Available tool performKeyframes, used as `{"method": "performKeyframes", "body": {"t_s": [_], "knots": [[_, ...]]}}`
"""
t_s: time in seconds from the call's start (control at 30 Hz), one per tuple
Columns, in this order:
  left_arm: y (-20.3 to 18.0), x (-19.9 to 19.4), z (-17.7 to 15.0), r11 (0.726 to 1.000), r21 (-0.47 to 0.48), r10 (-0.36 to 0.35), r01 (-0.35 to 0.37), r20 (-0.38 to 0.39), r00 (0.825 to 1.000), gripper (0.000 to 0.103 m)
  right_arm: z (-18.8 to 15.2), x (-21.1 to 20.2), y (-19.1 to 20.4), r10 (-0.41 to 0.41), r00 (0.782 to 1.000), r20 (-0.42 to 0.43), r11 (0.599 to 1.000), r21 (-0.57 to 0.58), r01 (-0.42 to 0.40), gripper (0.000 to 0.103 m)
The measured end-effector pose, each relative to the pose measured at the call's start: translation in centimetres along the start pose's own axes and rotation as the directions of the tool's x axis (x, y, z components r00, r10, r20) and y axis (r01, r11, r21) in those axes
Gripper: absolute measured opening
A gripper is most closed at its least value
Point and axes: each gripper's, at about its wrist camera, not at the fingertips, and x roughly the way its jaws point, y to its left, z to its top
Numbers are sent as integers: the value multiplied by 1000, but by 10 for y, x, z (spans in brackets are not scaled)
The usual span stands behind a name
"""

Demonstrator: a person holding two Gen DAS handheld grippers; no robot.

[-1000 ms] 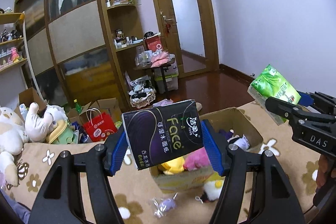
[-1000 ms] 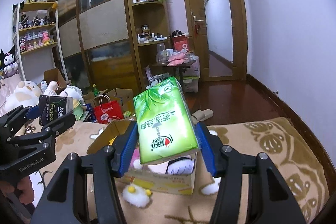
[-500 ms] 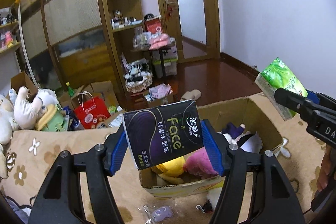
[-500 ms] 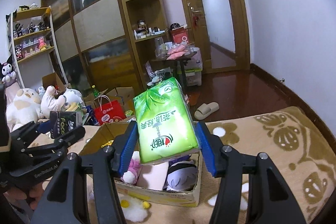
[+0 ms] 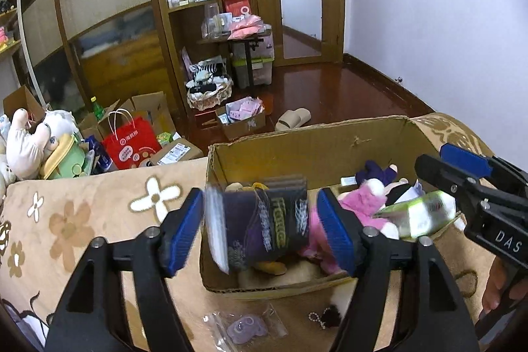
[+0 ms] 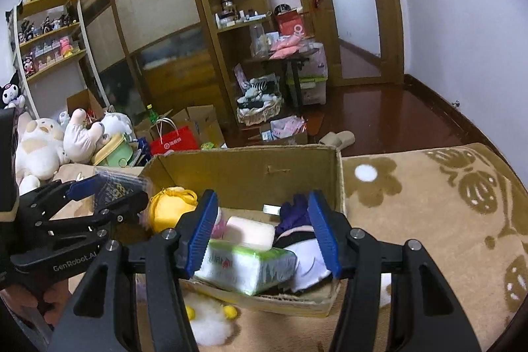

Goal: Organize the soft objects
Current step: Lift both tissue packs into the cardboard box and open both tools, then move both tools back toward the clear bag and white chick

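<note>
An open brown cardboard box (image 5: 316, 150) is set on a beige plush bed cover patterned with flowers (image 5: 66, 220), and soft toys are seen inside it, among them a pink plush toy (image 5: 359, 207) and a yellow plush toy (image 6: 168, 207). The left gripper (image 5: 260, 230) is held over the box's near-left part with its jaws opening; a dark purple tissue pack with pale lettering (image 5: 264, 220) is seen blurred between the blue pads, apart from both, so it is released. The right gripper (image 6: 264, 233) is held over the box's right part; a green and white tissue pack (image 6: 244, 266) lies tilted low between the pads, at about 6 o'clock from a cream rectangular pack (image 6: 250, 231), and whether it is pressed by the left pad cannot be told; it is clear of the right pad. At 9 o'clock of the box a red paper shopping bag (image 5: 130, 145) stands on the floor.
</note>
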Motion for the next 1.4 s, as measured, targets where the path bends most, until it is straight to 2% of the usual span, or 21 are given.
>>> {"method": "performKeyframes", "body": {"t_s": [0.07, 0.23, 0.33, 0.43, 0.63, 0.7, 0.87, 0.93, 1.27, 1.4], "knots": [[3, 0, 0, 1000, -3, 8, -8, 2, 1000, 85, -1, 1, -1, 1, 1000, -4, 1000, 1, -1, 60], [6, -1, -2, 1000, -11, 10, -10, -26, 1000, 86, -3, -3, -1, -7, 1000, -10, 1000, 6, 7, 60], [10, -2, -2, 1000, -14, 24, -24, -46, 999, 93, -4, -5, 2, -11, 1000, -19, 1000, 3, 11, 62], [14, -7, -2, 999, -21, 38, -39, -68, 997, 93, -5, -11, 6, -11, 1000, -21, 1000, -3, 11, 71], [30, -20, -7, 996, -78, 23, -32, -107, 994, 98, -7, -20, 13, -31, 999, -13, 1000, -1, 31, 81], [33, -24, -10, 996, -81, 28, -39, -126, 992, 98, -8, -24, 15, -21, 1000, -15, 1000, 6, 21, 89], [40, -27, -19, 996, -67, 45, -61, -215, 976, 98, -11, -32, 20, -20, 999, -37, 1000, 10, 21, 95], [42, -26, -23, 995, -79, 35, -57, -251, 967, 98, -14, -35, 22, -20, 999, -46, 1000, 5, 20, 100], [42, -16, -37, 994, -95, 13, -50, -357, 934, 98, -30, -37, 31, -28, 994, -103, 1000, -14, 26, 101], [42, -7, -40, 995, -68, 44, -77, -397, 917, 98, -42, -31, 36, -23, 990, -136, 1000, -14, 21, 101]]}}
